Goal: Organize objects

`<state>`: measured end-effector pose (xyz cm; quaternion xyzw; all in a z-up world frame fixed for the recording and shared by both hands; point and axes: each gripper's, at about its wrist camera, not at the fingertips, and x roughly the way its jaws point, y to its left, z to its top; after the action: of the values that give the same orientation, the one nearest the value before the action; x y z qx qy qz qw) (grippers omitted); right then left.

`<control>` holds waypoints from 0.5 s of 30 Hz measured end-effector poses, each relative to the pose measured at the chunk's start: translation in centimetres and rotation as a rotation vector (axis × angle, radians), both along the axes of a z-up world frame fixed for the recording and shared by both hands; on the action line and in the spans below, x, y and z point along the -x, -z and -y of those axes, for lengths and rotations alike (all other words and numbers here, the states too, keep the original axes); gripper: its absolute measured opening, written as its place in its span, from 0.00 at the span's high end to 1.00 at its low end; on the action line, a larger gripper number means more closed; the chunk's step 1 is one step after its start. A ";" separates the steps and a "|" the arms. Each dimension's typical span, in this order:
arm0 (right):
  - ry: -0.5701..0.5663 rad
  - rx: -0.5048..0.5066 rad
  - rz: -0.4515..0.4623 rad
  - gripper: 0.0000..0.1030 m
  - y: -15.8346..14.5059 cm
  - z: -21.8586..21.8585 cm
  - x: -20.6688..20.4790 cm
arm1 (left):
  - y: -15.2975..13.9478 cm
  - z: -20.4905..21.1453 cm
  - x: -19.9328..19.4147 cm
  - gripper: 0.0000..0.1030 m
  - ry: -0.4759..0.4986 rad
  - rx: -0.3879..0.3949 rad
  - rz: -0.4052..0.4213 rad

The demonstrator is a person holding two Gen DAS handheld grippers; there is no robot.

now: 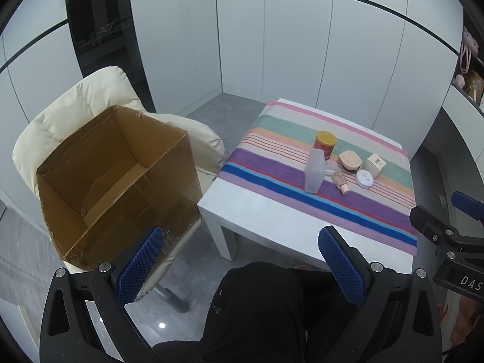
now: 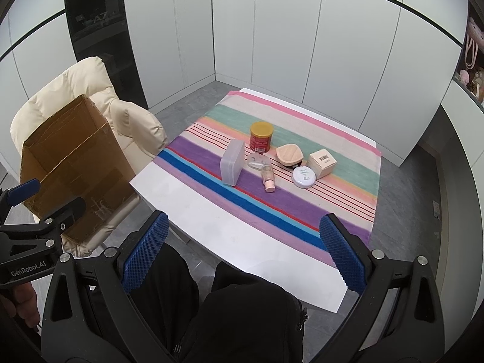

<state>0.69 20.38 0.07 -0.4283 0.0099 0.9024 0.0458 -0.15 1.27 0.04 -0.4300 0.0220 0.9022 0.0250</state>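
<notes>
White panelled room, grey floor. Sitting on cream chair at left: open cardboard box, looking empty. Left gripper hovering spread, holding nothing, over person's lap. Waiting clustered on striped cloth over white table: clear case, red can, small bottle, compact, carton. Right gripper also spread, empty. Starting with upright case likely; pinching flat faces, avoiding tipping bottle just beside.

Lighting even, cool, soft shadows; focus sharp; heavy fisheye bending, black vignette at corners; floor glare spot at 7 o'clock
</notes>
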 end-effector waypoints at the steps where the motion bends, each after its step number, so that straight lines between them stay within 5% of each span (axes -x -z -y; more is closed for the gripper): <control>1: 0.004 0.001 0.000 0.01 0.0 -0.2 -0.1 | 0.0 -0.2 0.0 0.01 0.003 -0.001 0.000; 15: 0.074 -0.002 0.011 0.01 0.3 -3.0 -1.1 | 0.4 -2.8 0.9 0.01 0.054 -0.039 0.027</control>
<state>1.84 23.37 -0.22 -0.4325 0.0245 0.8978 0.0794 -1.03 4.03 -0.41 -0.4406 0.0155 0.8957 0.0581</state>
